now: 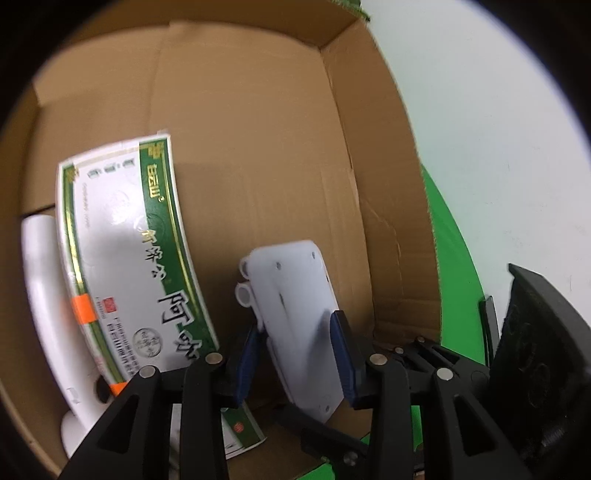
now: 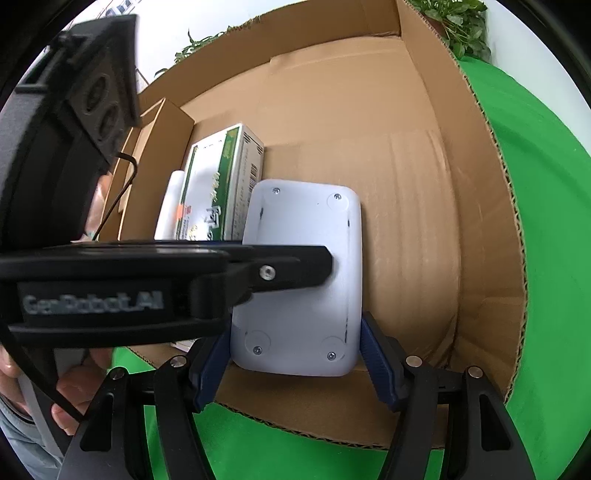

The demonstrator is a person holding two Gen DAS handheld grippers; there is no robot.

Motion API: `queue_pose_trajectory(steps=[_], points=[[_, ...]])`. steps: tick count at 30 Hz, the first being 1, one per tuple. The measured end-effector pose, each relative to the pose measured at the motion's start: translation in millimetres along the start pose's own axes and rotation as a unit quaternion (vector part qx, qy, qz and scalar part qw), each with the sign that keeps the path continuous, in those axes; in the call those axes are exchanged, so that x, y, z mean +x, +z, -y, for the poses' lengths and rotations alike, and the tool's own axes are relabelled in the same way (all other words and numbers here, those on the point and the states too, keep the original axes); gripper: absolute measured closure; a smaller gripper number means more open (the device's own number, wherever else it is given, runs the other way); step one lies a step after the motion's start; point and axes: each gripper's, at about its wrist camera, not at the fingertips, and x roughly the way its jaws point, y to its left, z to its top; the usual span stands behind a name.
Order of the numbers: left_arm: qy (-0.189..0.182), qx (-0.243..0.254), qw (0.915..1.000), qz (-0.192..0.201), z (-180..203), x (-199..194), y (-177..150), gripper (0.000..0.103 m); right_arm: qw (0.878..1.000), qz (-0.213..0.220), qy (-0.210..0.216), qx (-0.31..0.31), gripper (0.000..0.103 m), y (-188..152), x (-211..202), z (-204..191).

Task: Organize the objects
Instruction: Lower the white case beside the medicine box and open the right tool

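Observation:
A white plastic device [image 2: 306, 280], flat with screws at its corners, stands on edge inside a cardboard box [image 2: 491, 236]. My left gripper [image 1: 295, 354] is shut on the white device [image 1: 295, 306] across its faces. My right gripper [image 2: 295, 365] holds the same device by its two side edges at the near end. A green-and-white medicine box [image 1: 136, 258] leans to the left of it, also in the right wrist view [image 2: 218, 188]. A white tube [image 1: 48, 295] lies beyond the medicine box against the box wall.
The cardboard box stands on a green cloth [image 2: 546, 221]. Its floor [image 1: 258, 147] is bare on the right side. The right gripper's body [image 1: 535, 350] shows at the right. A plant [image 2: 458, 26] stands behind the box. A hand [image 2: 74, 384] holds the left gripper.

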Motion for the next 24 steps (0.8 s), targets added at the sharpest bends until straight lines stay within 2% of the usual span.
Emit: queue_pose_trajectory(steps=[4, 7, 9, 10, 12, 13, 14, 15, 16, 17, 18, 19, 21, 24], points=[[0.031, 0.015, 0.9981, 0.052, 4.5, -31.8, -10.4, 0.068, 1.000, -0.001, -0.012, -0.001, 0.038, -0.8, 1.3, -3.8], [0.055, 0.037, 0.9926, 0.102, 10.9, -63.4, -22.9, 0.068, 1.000, 0.004, -0.011, 0.001, 0.036, 3.5, 5.4, -4.6], [0.079, 0.052, 0.9858, 0.139, 14.4, -86.6, -34.8, 0.065, 1.000, 0.009, -0.008, 0.005, 0.035, -0.7, 3.9, -7.2], [0.092, 0.061, 0.9805, 0.162, 15.4, -100.7, -43.5, 0.065, 1.000, 0.010, -0.007, 0.004, 0.030, -8.9, 3.1, -10.3], [0.125, 0.073, 0.9678, 0.206, 13.5, -128.2, -63.8, 0.062, 1.000, 0.020, -0.007, -0.003, 0.019, 1.3, 4.6, -8.5], [0.139, 0.074, 0.9628, 0.220, 12.1, -136.0, -66.5, 0.052, 1.000, 0.029, -0.006, -0.008, 0.013, -0.1, -0.3, -11.8], [0.158, 0.073, 0.9550, 0.240, -9.3, -152.6, -68.1, 0.046, 0.999, 0.042, -0.005, -0.013, 0.010, -2.9, -6.5, -17.1], [0.179, 0.072, 0.9455, 0.262, -15.3, -163.2, -74.9, 0.035, 0.998, 0.061, -0.015, -0.020, 0.000, -7.1, -14.6, -24.2], [0.205, 0.072, 0.9336, 0.285, -21.6, -173.8, -85.7, 0.025, 0.995, 0.084, -0.034, -0.028, 0.001, -1.9, -16.1, -22.9], [0.226, 0.070, 0.9233, 0.302, -35.4, -183.9, -93.6, 0.021, 0.992, 0.109, -0.054, -0.036, 0.000, -6.0, -23.5, -32.5], [0.246, 0.067, 0.9124, 0.320, -37.1, -194.1, -107.4, 0.019, 0.985, 0.150, -0.077, -0.042, 0.000, -15.0, -35.1, -42.1], [0.259, 0.064, 0.9042, 0.334, -37.3, -193.5, -116.5, 0.019, 0.980, 0.172, -0.087, -0.042, 0.000, -22.1, -42.8, -46.4], [0.271, 0.058, 0.8996, 0.338, -43.8, -195.6, -124.8, 0.019, 0.969, 0.217, -0.113, -0.037, 0.000, -38.6, -50.8, -57.9], [0.296, 0.035, 0.8975, 0.325, -53.7, -173.4, -135.6, 0.019, 0.957, 0.239, -0.155, -0.047, 0.000, -53.5, -42.8, -76.8]])
